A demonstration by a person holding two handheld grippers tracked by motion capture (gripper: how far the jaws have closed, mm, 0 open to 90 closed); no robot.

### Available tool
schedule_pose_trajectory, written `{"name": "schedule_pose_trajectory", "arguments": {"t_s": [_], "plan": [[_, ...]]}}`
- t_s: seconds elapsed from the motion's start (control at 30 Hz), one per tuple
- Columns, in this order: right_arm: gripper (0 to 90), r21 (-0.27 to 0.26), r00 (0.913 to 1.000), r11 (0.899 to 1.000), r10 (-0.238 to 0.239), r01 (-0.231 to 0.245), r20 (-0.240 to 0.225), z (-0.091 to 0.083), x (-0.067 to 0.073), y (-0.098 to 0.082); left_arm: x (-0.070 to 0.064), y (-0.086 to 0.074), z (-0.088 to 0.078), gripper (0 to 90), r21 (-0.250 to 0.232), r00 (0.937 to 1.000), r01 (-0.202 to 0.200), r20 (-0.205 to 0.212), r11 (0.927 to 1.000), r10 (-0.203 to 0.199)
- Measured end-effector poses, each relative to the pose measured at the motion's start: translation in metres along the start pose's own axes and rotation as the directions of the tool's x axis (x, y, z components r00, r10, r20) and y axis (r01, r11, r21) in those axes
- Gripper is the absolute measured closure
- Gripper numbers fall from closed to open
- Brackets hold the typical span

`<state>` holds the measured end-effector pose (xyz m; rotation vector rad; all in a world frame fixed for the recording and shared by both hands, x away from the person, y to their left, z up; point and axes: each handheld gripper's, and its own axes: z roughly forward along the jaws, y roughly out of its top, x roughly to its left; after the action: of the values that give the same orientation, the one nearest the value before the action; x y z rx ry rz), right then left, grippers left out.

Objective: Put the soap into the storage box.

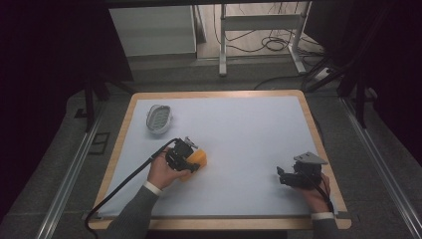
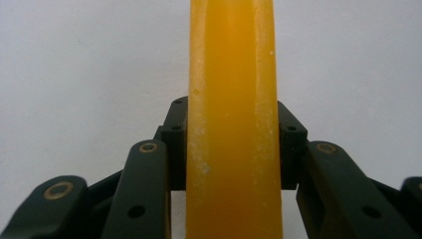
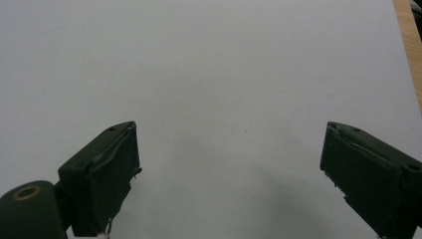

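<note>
A yellow-orange block [image 1: 199, 159] lies on the white table mat, held by my left gripper [image 1: 186, 158], which is shut on it. In the left gripper view the orange block [image 2: 231, 124] stands edge-on between the two black jaws, running up the middle of the picture. My right gripper [image 1: 284, 175] rests low near the table's front right, open, with nothing between its fingers. In the right gripper view its two black pads [image 3: 107, 174] stand wide apart over bare white mat.
A clear oval dish with a pale green insert [image 1: 159, 118] sits at the mat's far left. The wooden table edge [image 1: 318, 144] frames the white mat [image 1: 239, 129]. Metal table legs and cables stand on the floor beyond.
</note>
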<state>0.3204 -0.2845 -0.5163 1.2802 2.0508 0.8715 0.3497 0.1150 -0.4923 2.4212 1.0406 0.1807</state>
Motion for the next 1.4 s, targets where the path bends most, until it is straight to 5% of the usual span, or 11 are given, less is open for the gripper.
{"name": "schedule_pose_trajectory", "arguments": {"t_s": [0.1,0.53,0.97,1.4], "plan": [[8.7,-0.003,1.0,1.0,0.004,-0.004,0.001,-0.001,-0.001,0.0,0.0,0.0,-0.003,61.4,-0.037,1.0,0.007,-0.005,0.9993,-0.007],[8.7,-0.003,0.9999,1.0,0.01,-0.01,0.004,-0.002,-0.002,0.0,0.009,0.001,-0.025,61.4,-0.058,0.9994,0.018,0.031,0.9981,-0.016],[8.7,-0.007,0.9998,1.0,0.018,-0.018,0.01,-0.003,-0.003,0.0,0.017,-0.005,-0.048,61.4,-0.11,0.9993,0.036,-0.004,0.9932,-0.037],[8.7,-0.004,0.9998,1.0,0.015,-0.015,0.013,-0.002,-0.003,0.0,0.034,-0.013,-0.057,61.4,-0.112,0.9972,0.071,-0.012,0.9911,-0.073]]}}
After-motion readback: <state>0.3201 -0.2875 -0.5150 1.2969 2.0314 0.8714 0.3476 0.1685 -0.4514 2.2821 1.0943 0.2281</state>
